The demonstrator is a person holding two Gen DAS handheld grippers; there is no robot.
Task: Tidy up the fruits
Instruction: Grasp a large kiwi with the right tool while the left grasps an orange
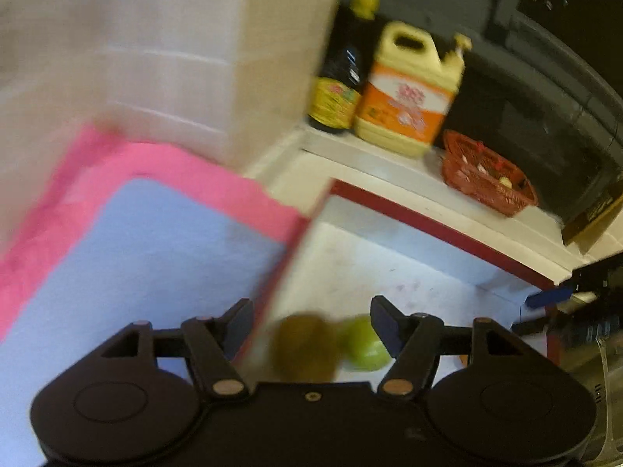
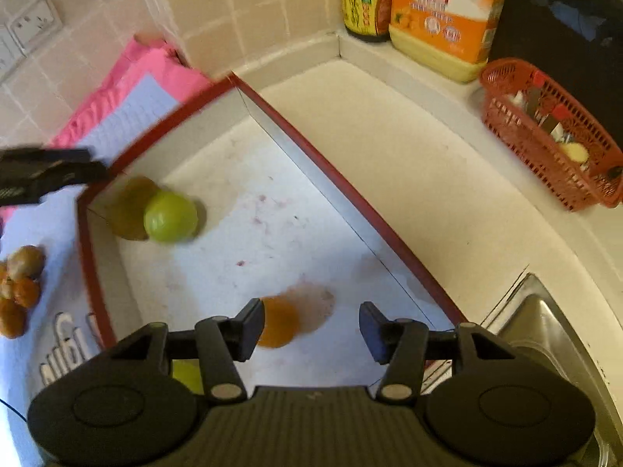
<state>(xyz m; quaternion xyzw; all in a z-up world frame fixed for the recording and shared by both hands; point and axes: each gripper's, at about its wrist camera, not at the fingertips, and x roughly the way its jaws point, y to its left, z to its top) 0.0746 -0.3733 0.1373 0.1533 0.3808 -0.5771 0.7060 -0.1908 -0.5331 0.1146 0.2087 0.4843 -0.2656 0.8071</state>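
Now both grippers hang over a white tray with a red rim (image 2: 342, 185) on the pale worktop (image 2: 428, 202). The left gripper (image 1: 311, 325) has its jaws apart and grasps nothing; a brown kiwi (image 1: 305, 348) and a green fruit (image 1: 366, 344) lie in the tray's left far corner, touching each other, below the gap between its jaws. The right gripper (image 2: 311, 325) is also released and empty; an orange fruit (image 2: 276, 323) rests on the tray floor just beside its left finger. To the left of the tray, more small fruits (image 2: 19, 288) sit on a blue mat (image 2: 124, 116). At the far wall stand a dark bottle (image 2: 366, 4) and a yellow jug (image 2: 447, 15), with a red basket (image 2: 545, 136) to their right.
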